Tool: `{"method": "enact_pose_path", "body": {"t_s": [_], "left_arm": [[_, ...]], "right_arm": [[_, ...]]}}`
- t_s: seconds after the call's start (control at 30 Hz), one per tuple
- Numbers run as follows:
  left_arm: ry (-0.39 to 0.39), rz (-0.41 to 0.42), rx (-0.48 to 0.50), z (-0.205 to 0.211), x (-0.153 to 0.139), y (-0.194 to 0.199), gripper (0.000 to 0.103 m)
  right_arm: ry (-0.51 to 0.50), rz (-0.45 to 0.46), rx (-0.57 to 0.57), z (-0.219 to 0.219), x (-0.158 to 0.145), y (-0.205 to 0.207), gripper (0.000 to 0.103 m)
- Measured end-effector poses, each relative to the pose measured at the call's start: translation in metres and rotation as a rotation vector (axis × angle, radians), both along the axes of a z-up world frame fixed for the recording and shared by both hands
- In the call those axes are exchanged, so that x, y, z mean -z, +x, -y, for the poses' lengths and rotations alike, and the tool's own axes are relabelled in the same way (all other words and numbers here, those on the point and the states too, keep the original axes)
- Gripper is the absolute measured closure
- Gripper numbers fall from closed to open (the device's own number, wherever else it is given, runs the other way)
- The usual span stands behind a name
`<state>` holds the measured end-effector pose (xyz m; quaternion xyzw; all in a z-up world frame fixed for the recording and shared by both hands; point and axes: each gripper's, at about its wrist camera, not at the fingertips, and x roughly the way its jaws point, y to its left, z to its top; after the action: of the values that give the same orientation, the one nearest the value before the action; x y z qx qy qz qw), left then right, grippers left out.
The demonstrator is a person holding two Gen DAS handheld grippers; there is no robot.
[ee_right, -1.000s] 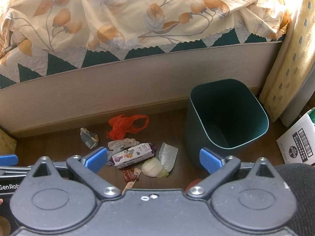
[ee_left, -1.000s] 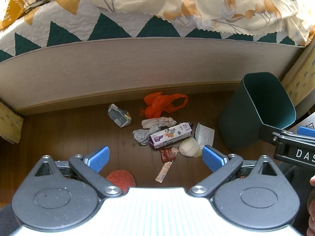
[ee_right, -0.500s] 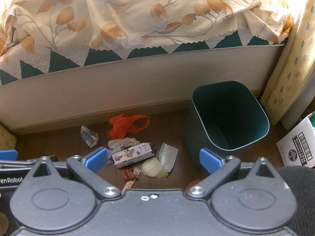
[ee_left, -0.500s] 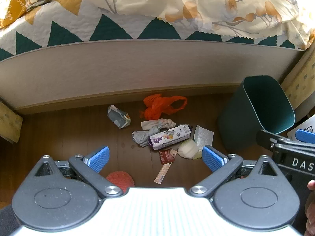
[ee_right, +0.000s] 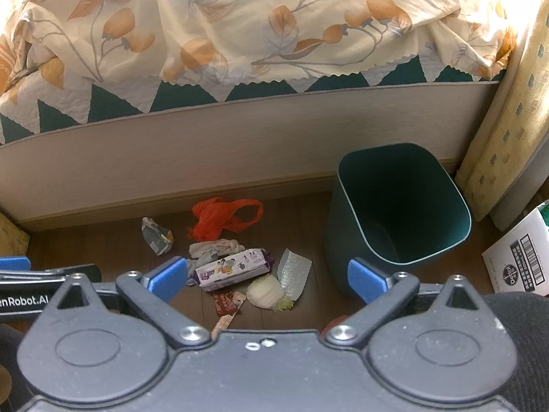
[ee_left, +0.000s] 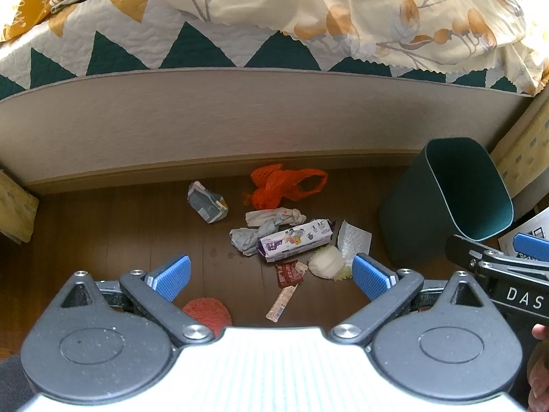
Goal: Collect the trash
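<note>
Drifting slightly: the litter pile (ee_left: 281, 237) sits lower in both views than a second ago. Left gripper (ee_left: 271, 274) and right gripper (ee_right: 267, 279) fingers spread wide, empty; green bin (ee_right: 398, 213) empty, nothing collected yet.

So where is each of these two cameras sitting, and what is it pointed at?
Left wrist: on the left gripper, looking down along its open blue fingers at floor litter by the bed; the right gripper and a bit of hand show at right.
Right wrist: on the right gripper, open too, facing the bin; the left gripper's edge shows at left.
Shared: the bin, orange bag, purple packet and bed.
</note>
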<state>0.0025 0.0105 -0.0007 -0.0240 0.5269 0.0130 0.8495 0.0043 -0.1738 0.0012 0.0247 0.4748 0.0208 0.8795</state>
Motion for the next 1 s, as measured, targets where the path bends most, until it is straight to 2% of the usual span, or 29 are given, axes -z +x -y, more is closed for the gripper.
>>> {"method": "enact_pose_path", "body": {"t_s": [0.5, 0.77, 1.0], "left_arm": [[-0.010, -0.009, -0.016, -0.004, 0.001, 0.002, 0.002], [0.020, -0.044, -0.022, -0.002, 0.011, 0.008, 0.002], [0.051, -0.073, -0.027, 0.003, 0.022, 0.023, 0.002]], "right_arm": [[0.011, -0.001, 0.007, -0.001, 0.000, 0.001, 0.003], [0.057, 0.006, 0.030, 0.006, -0.001, 0.007, 0.005], [0.102, 0.073, 0.101, 0.050, -0.021, 0.028, 0.006]]}}
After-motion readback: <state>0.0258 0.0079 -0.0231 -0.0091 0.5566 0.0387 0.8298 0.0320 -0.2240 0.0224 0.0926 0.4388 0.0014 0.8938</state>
